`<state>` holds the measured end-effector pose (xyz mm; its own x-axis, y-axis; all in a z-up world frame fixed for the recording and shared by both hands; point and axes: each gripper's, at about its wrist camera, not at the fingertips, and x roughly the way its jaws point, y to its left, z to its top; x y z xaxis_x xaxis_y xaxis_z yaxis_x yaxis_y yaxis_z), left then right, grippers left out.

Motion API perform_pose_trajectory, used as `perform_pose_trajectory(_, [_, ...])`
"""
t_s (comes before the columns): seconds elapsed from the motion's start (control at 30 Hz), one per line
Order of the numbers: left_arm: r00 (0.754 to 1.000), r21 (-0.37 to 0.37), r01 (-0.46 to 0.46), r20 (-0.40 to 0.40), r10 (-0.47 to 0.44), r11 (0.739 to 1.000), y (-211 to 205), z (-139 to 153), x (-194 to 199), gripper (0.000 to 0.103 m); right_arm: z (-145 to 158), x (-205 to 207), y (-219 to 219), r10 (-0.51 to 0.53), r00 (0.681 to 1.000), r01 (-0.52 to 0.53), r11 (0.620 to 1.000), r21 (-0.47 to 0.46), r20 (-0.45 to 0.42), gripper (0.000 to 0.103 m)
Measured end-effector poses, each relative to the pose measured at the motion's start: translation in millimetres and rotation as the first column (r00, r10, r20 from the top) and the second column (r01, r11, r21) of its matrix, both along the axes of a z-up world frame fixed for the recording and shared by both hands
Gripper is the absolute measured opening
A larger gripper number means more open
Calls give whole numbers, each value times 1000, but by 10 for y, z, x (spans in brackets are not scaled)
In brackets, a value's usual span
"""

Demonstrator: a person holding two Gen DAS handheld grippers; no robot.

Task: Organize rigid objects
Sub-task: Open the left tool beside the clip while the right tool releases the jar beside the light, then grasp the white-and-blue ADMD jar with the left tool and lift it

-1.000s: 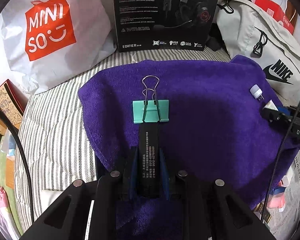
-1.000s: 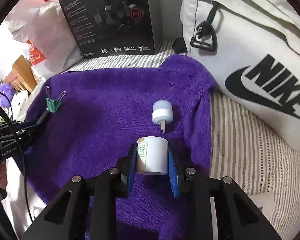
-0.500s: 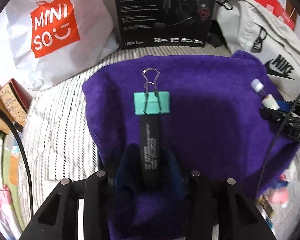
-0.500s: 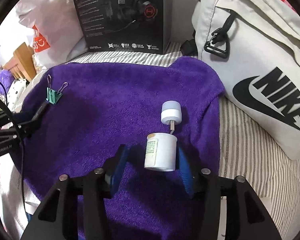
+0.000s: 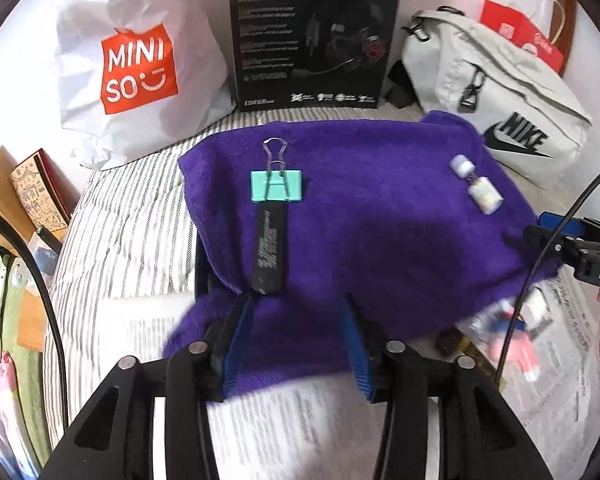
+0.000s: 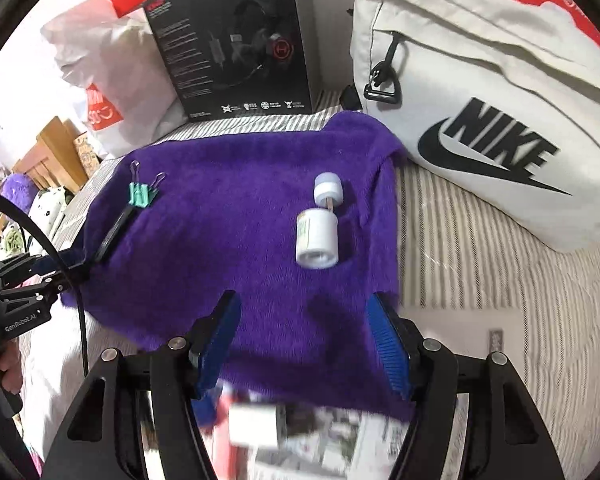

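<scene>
Both grippers have let go and backed off since a second ago: the left gripper (image 5: 296, 340), which was clamped on the black strip (image 5: 270, 250), now stands with its blue pads spread and nothing between them, and the right gripper (image 6: 305, 344), which held the white jar (image 6: 317, 236), is likewise wide open and bare. Nearest the left gripper, the black strip lies flat on the purple towel (image 5: 379, 220), its near end at the towel's edge and its far end pinched in the teal binder clip (image 5: 276, 186). Ahead of the right gripper the white jar lies on its side on the towel, with a small white cap (image 6: 327, 188) just beyond it. Farther back on the striped bed (image 6: 479, 248) stand a black headset box (image 5: 313, 36), a white Miniso bag (image 5: 136, 56) and a grey Nike bag (image 6: 499, 120).
</scene>
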<state>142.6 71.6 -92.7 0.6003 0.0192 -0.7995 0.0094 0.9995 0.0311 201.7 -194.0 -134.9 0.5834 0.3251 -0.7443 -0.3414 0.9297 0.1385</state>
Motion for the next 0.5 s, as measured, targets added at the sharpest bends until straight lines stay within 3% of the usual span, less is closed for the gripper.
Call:
perform_pose_trajectory(0.33, [997,-135,75,7,-74,988,-491,-40,-495,49,53,-648,-359,-32,999,32,999,7,11,66])
perform_pose_trajectory(0.5, [992,-127,111,-48,-118,986,-839,-285,-533,49,-13,-895,-496,-44,999,44,999,21,2,66])
